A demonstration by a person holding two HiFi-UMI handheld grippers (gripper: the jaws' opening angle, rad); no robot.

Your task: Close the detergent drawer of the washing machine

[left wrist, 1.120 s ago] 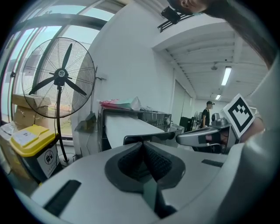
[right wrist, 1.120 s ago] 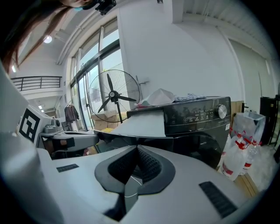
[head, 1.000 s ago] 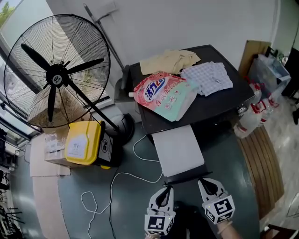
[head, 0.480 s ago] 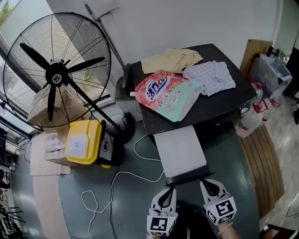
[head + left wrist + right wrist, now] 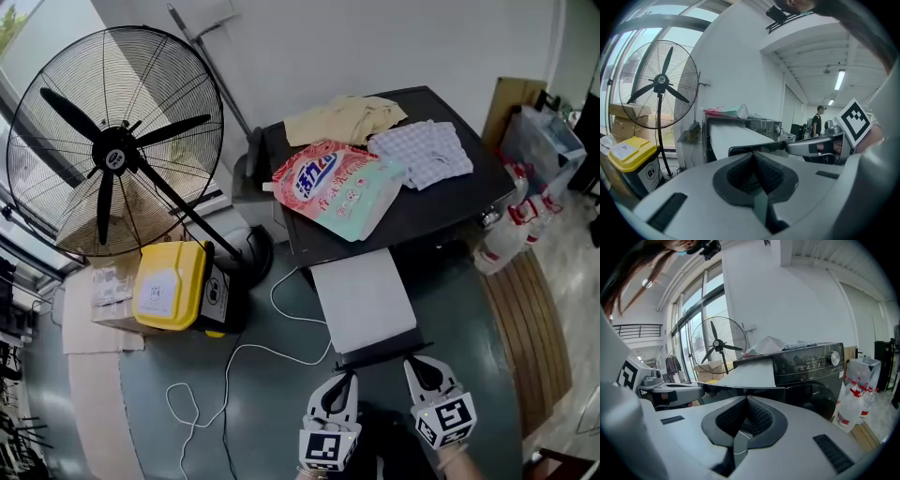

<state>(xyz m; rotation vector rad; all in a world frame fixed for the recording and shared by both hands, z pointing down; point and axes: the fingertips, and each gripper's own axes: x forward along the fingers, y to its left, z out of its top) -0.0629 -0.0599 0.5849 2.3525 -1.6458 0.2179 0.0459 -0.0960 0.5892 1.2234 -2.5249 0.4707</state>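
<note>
In the head view, the detergent drawer [image 5: 364,300] is shown pulled far out of the washing machine [image 5: 441,211]. The left gripper [image 5: 344,378] and right gripper [image 5: 418,365] are held just near its front edge, seemingly placed for a push. In the left gripper view, the jaws are pressed together, empty. In the right gripper view, they are likewise clenched on nothing.

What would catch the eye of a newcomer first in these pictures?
First the large black fan at the left, standing beside a yellow bin. Then the detergent drawer, pulled far out of the black washing machine, whose top carries a pink detergent bag and cloths. The left claw and right claw, both shut, hover close to the drawer's front edge.
</note>
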